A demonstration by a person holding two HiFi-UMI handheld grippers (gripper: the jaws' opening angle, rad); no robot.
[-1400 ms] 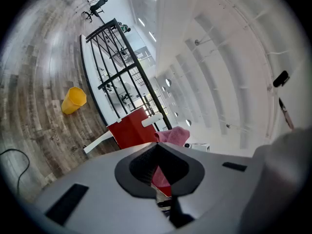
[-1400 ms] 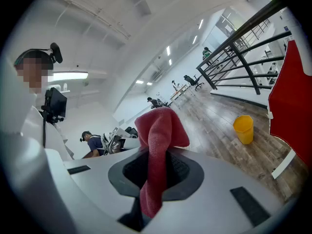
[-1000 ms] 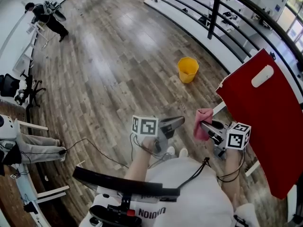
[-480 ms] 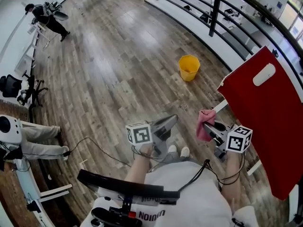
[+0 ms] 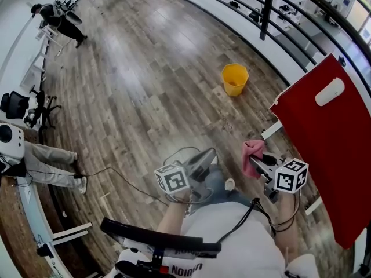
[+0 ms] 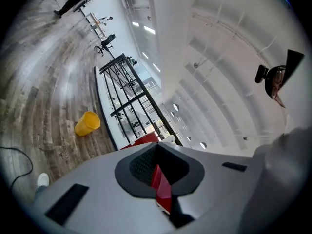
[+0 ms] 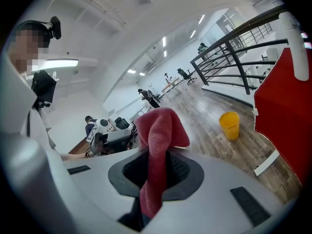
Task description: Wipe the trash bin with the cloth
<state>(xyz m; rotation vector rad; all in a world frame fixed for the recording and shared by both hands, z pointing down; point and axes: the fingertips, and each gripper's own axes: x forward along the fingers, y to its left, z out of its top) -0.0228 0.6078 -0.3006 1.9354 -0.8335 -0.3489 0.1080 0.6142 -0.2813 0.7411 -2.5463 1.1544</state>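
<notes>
The yellow trash bin [image 5: 235, 79] stands upright on the wood floor, well ahead of both grippers; it also shows in the left gripper view [image 6: 87, 123] and the right gripper view [image 7: 229, 125]. My right gripper [image 5: 255, 160] is shut on a pink-red cloth [image 5: 251, 155], which bunches above the jaws and hangs down between them [image 7: 158, 140]. My left gripper [image 5: 210, 153] is held beside it, to the left, jaws shut with nothing in them. In its own view [image 6: 158, 167] only a red sliver of background shows through the slit.
A large red board [image 5: 324, 155] leans at the right, close to my right gripper. A black railing [image 5: 266, 10] runs behind the bin. A seated person's legs [image 5: 40, 158] are at the left, another person [image 5: 55, 19] is far off, and a cable [image 5: 116, 178] lies on the floor.
Both grippers have sunk a little. The left gripper's marker cube has dropped lower in view and its jaws have swung. The cloth stays gripped in the right gripper.
</notes>
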